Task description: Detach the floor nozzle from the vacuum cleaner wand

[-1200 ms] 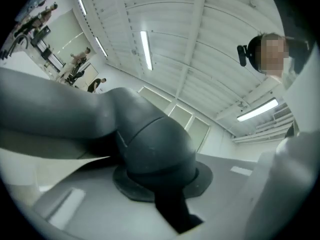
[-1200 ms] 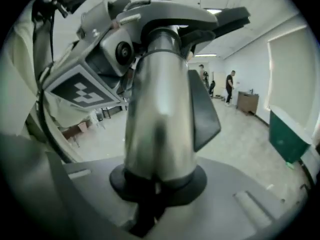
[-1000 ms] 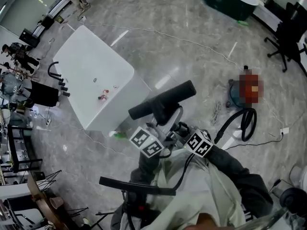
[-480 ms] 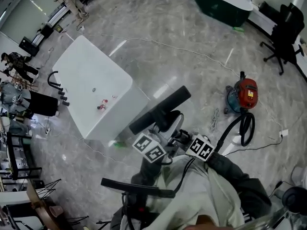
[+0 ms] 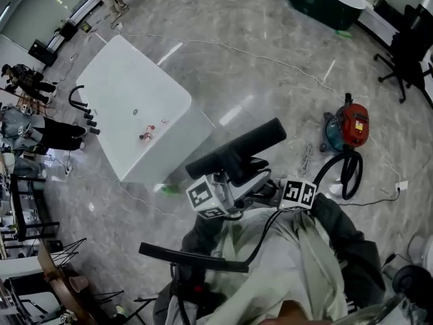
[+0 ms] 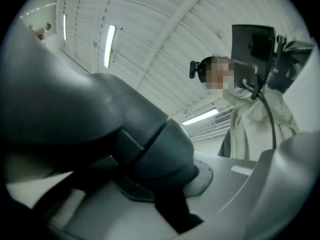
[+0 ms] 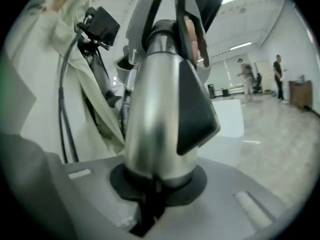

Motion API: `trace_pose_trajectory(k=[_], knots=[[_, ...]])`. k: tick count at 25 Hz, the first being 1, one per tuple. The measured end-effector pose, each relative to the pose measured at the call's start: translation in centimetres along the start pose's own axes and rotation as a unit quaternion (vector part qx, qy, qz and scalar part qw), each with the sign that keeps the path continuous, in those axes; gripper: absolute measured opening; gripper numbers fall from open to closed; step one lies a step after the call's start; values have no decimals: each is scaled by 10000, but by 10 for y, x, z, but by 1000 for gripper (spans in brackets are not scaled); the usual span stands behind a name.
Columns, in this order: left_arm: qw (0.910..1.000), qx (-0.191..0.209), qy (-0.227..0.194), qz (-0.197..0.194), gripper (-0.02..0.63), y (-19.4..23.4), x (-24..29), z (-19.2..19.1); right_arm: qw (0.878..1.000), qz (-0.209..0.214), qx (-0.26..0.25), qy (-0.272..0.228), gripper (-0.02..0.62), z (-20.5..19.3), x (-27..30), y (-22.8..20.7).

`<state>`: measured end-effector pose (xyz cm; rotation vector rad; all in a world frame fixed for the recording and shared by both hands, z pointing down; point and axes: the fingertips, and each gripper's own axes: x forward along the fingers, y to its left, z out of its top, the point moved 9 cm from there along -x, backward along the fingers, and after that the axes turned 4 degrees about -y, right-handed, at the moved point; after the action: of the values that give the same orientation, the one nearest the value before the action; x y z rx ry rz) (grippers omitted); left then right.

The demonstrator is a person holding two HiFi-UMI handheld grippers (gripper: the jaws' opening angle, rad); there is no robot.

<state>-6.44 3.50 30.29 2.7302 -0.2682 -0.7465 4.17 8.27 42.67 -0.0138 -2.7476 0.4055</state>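
Note:
In the head view the black floor nozzle is held up slantwise in front of the person's chest. My left gripper is shut on the nozzle's dark grey neck, which fills the space between its jaws. My right gripper comes in from the right and is shut on the silver wand tube, which carries a black catch. The two grippers sit close together. Whether neck and tube are still joined is hidden between them.
A red and teal vacuum canister with its black hose stands on the floor at the right. A white table stands at the left, a black bar below the grippers, and office chairs at the far right.
Both grippers have shifted to the right, and the nozzle has moved with them; its right end now sits further right. The grips look the same.

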Motion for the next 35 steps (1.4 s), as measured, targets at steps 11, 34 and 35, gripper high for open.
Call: trace_pose_trajectory(k=[11, 34, 35], knots=[[9398, -283, 170, 3402, 72, 42, -30, 8, 9417, -3291, 165, 683, 37, 12, 37, -20], [9631, -96, 342, 2666, 72, 33, 5, 16, 9358, -3508, 41, 340, 37, 21, 10, -19], [9691, -60, 309, 2445, 71, 31, 5, 18, 9437, -3299, -31, 259, 37, 21, 9, -19]])
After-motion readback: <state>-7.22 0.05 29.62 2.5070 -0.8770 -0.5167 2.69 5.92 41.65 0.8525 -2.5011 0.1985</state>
